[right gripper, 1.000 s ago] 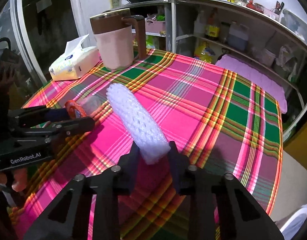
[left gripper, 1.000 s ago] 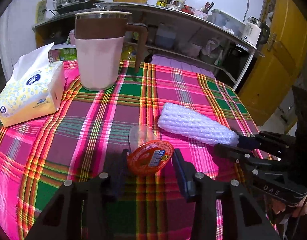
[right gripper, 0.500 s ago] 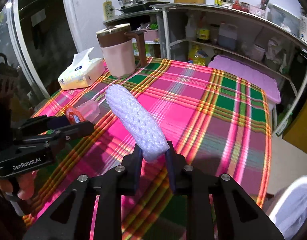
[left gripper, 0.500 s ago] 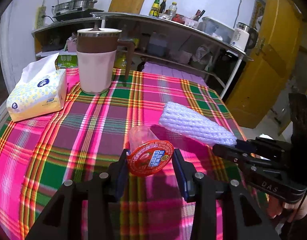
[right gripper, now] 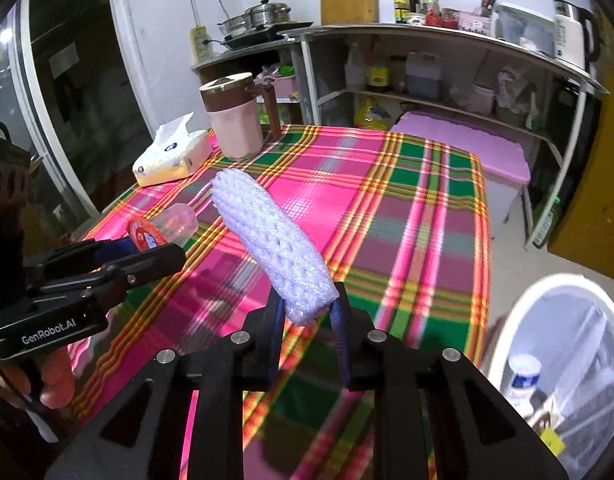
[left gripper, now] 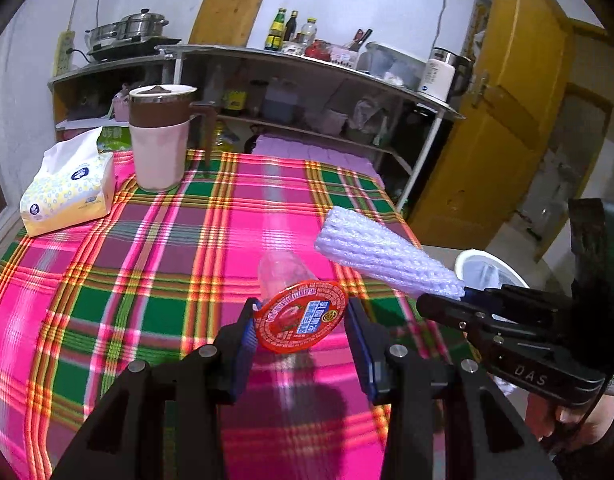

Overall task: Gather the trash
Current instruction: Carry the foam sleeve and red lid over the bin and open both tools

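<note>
Both pieces of trash are picked up and held above the plaid-covered counter [left gripper: 155, 264], so the step in hand looks like the carry toward the bin. The left tongs [left gripper: 301, 330], at the lower middle of the left wrist view, are clamped on a clear jelly cup [left gripper: 295, 308] by its red foil lid, the cup body pointing away from the camera. The right tongs [right gripper: 307, 314], at the lower middle of the right wrist view, pinch one end of a white foam net sleeve [right gripper: 267, 236], which sticks out up and to the left over the cloth. A white bin [right gripper: 559, 356] with a clear liner sits on the floor at the lower right of the right wrist view, beyond the counter edge; something is already lying in it.

The next move, as I judge it, calls for bringing each pair of tongs over the bin mouth before letting go, the light sleeve especially, since it could drift or catch on the rim.

Counted: two pieces of trash in hand, one cup and one sleeve; one bin; one pink-and-brown jug [left gripper: 159, 140] and one tissue pack [left gripper: 67, 192] at the upper left of the left wrist view, both resting on the counter
</note>
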The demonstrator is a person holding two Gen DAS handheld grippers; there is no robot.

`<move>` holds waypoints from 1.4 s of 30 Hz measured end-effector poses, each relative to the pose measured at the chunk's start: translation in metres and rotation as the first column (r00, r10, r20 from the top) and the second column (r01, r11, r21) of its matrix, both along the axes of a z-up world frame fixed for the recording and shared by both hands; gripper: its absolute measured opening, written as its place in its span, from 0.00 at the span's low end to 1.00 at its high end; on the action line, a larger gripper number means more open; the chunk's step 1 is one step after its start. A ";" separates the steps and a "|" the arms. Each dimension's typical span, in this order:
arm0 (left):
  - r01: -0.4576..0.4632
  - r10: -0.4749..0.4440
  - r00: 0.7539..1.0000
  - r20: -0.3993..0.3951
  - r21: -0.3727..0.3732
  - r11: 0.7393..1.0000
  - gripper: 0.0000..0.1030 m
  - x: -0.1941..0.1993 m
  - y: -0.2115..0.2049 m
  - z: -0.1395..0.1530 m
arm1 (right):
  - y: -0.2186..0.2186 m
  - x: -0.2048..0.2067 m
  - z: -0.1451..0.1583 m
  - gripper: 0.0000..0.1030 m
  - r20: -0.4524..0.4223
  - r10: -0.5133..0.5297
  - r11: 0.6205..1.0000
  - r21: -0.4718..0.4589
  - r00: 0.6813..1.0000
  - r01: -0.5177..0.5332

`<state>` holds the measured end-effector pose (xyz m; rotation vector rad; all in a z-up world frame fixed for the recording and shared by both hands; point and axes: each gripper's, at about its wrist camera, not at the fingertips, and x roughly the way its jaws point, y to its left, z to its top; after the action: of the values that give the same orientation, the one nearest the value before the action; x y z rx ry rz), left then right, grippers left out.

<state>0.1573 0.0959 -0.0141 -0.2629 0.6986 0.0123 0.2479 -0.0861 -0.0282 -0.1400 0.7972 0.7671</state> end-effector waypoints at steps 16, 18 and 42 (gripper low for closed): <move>0.111 -0.112 0.993 0.047 0.018 0.994 0.42 -0.033 -0.058 0.021 | -0.063 -0.044 0.014 0.23 0.005 -0.110 0.993 0.049 0.994 0.110; 0.125 -0.126 0.991 0.048 0.019 0.992 0.42 -0.034 -0.065 0.022 | -0.069 -0.048 0.015 0.23 0.008 -0.121 0.991 0.050 0.993 0.120; 0.301 -0.302 0.953 0.036 0.023 0.953 0.42 0.006 -0.149 0.019 | -0.167 -0.045 0.012 0.23 -0.003 -0.327 0.942 0.073 0.945 0.327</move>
<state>0.1637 -0.0536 0.0048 -0.1371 0.6931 -0.2778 0.2033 -0.2530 -0.0162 0.0547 0.7587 0.4786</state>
